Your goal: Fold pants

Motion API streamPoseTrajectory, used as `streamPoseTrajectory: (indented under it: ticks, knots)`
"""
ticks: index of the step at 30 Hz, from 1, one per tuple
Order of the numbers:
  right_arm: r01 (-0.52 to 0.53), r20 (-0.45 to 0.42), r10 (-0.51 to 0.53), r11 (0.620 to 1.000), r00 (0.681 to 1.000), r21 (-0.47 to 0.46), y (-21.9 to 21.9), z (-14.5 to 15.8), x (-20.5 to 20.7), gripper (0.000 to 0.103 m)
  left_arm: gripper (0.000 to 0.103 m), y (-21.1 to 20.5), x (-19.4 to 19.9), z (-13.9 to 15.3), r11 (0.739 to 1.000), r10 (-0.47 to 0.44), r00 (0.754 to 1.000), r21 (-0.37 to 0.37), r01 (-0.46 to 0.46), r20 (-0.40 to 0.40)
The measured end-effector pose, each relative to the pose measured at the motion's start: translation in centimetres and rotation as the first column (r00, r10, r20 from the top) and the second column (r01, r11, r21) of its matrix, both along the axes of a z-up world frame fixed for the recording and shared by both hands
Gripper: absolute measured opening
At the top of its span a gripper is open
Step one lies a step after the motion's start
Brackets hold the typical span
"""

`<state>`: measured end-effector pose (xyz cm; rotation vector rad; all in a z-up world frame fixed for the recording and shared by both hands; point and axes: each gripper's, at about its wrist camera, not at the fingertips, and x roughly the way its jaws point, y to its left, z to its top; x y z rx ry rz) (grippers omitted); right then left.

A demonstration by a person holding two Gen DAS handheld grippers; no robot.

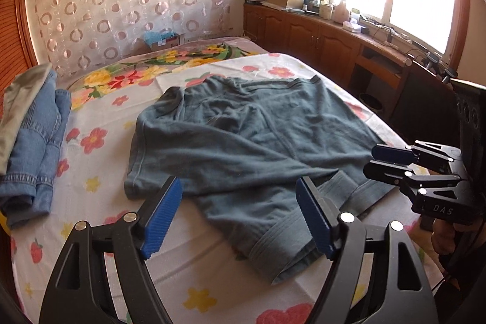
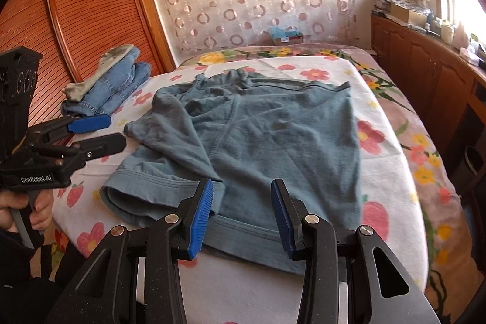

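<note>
Grey-blue pants point(image 1: 243, 135) lie on the flowered bed sheet point(image 1: 91, 172), folded over with the leg cuffs toward me; they also show in the right wrist view point(image 2: 273, 135). My left gripper point(image 1: 240, 217) is open and empty, just above the near cuffs. It shows from the side in the right wrist view point(image 2: 103, 131), open, left of the pants. My right gripper point(image 2: 241, 217) is open and empty over the near cuff edge. It shows in the left wrist view point(image 1: 373, 161) at the pants' right edge.
A stack of folded blue jeans point(image 1: 33, 148) with a pale garment on top lies at the bed's left; it also shows in the right wrist view point(image 2: 112, 81). A wooden cabinet point(image 1: 319, 35) with clutter runs along the right under the window. A wooden wardrobe point(image 2: 91, 5) stands left.
</note>
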<state>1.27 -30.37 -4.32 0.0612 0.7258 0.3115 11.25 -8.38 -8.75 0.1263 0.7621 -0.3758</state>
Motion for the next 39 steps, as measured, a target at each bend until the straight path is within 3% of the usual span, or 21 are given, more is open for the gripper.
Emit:
streamPoseTrajectory:
  ticks: [10,15,20,31,39]
  knots:
    - [-0.040,-0.066,0.042,0.999,0.997,0.028,1.4,-1.6,2.1,0.041,0.078,1.7,-0.4,-2.6,0.999,0.039,0.998,-0.008,-0.040,-0.054]
    - [-0.061,-0.081,0.064,0.997,0.995,0.037,2.0,-1.8,2.4,0.029,0.078,1.9,-0.6,-2.9,0.999,0.044,0.997,-0.013,-0.045,-0.058]
    - [-0.086,-0.055,0.088,0.995,0.995,0.052,2.0,-1.4,2.0,0.009,0.078,2.2,-0.8,-2.5,0.998,0.055,0.997,-0.019,-0.056,-0.046]
    - [-0.050,0.053,0.045,0.993,0.998,0.106,-1.3,2.0,-1.6,0.006,0.078,2.0,-1.0,-1.5,0.998,0.049,0.999,-0.025,-0.049,-0.019]
    - [0.031,0.064,-0.037,0.995,0.997,0.093,-4.9,2.6,-4.8,0.006,0.078,0.9,-0.9,-1.4,1.000,0.026,0.999,-0.015,-0.026,-0.018]
